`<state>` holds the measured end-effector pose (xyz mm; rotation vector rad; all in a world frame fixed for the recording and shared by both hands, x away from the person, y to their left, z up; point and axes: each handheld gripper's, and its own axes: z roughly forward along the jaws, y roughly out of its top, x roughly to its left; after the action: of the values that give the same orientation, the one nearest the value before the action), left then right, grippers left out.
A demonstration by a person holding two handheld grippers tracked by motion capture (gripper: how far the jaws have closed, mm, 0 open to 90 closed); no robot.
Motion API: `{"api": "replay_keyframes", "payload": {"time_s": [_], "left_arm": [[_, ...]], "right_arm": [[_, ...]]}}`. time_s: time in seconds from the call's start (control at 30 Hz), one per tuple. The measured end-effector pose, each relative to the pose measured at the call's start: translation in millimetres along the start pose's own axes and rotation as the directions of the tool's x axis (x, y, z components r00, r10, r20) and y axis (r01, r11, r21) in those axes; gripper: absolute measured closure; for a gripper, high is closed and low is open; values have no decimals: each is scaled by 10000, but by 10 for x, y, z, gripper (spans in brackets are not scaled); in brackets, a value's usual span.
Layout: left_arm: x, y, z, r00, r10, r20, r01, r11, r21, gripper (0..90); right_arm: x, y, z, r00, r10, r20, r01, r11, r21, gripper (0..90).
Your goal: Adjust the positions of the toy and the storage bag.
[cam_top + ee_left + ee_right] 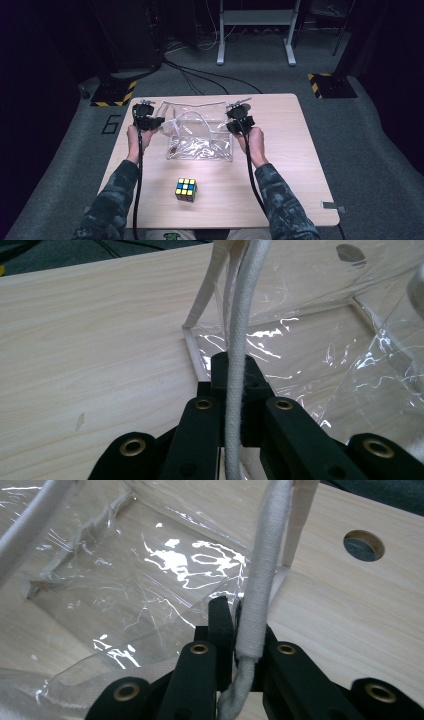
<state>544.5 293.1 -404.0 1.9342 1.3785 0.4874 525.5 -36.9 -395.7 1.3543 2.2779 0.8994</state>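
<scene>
Standing on grey carpet in a dark room, the pale wooden table point(300, 150) bears one clear plastic bag point(200, 142) at centre, crinkled, white-edged, with white cord handles. One Rubik's cube point(185, 189) sits at six o'clock. The left gripper point(159, 121) and right gripper point(231, 120) each clamp a cord handle point(235, 355).

small dark object point(172, 149) inside clear bag point(200, 145), perhaps tag: too small to tell
</scene>
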Motion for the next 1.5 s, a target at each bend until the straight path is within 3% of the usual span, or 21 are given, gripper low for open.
{"api": "replay_keyframes", "payload": {"time_s": [0.27,0.47,1.03,1.5], "left_arm": [[-22,14,-48,9994,314,117,-313,9995,-73,888],[-45,23,-82,9981,548,285,-546,9985,-93,889],[-235,92,-64,9926,1058,594,-1061,9944,23,889],[-410,147,20,9872,1400,763,-1424,9894,268,889]], "right_arm": [[-143,-15,-128,9995,-124,277,124,9999,-19,890],[-334,-71,-238,9992,104,383,-101,9999,-79,892],[-679,-165,-381,9962,256,838,-279,9993,263,894],[-929,-166,-367,9907,495,1266,-582,9961,664,889]]}}
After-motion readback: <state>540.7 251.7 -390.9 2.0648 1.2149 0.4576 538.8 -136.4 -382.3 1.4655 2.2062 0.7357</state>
